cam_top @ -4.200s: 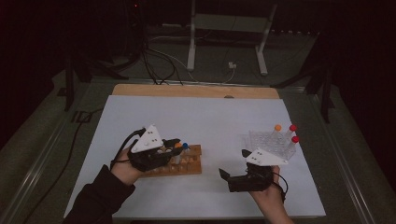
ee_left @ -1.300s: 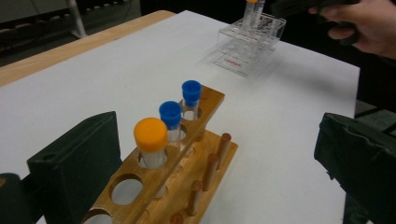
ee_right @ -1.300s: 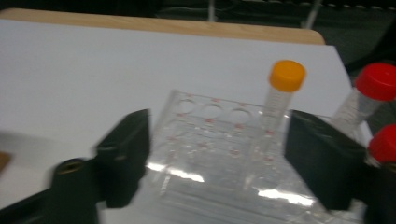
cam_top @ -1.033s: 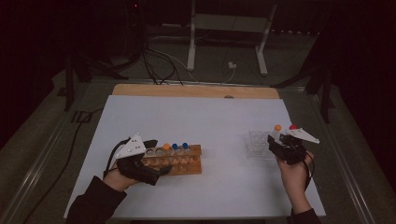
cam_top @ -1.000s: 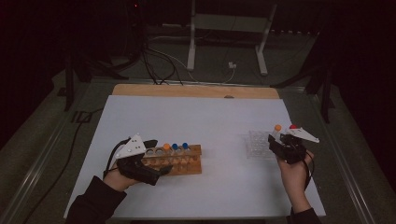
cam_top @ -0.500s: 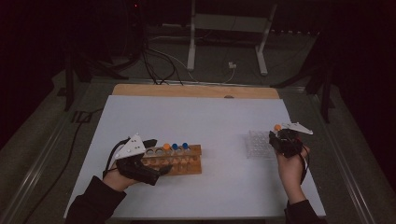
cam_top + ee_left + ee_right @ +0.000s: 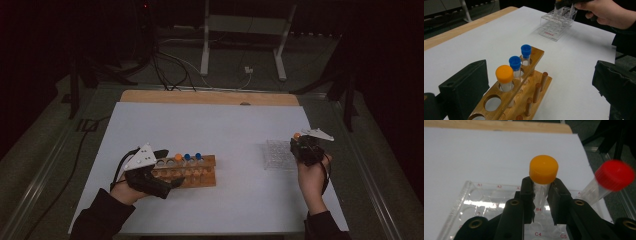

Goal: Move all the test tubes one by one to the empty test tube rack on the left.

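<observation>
Two black jaws of the right gripper (image 7: 540, 195) have just been closing and now pinch the orange-capped tube (image 7: 543, 171) standing in the clear rack (image 7: 471, 195).

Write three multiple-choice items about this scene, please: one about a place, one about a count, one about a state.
1. Where does the clear rack stand?
A. on the white table, at the person's right
B. on the floor
C. on top of the wooden rack

2. How many capped tubes stand in the wooden rack?
A. one
B. three
C. six

3. What does the right gripper do?
A. it hangs open over bare table
B. it lies on its side
C. it grips the orange-capped tube

Answers: 1 A, the high view shows the clear rack on the table near the right hand. 2 B, the left gripper view shows one orange cap and two blue caps. 3 C, in the right gripper view the jaws, which have just been closing, press on the tube below its cap.
</observation>
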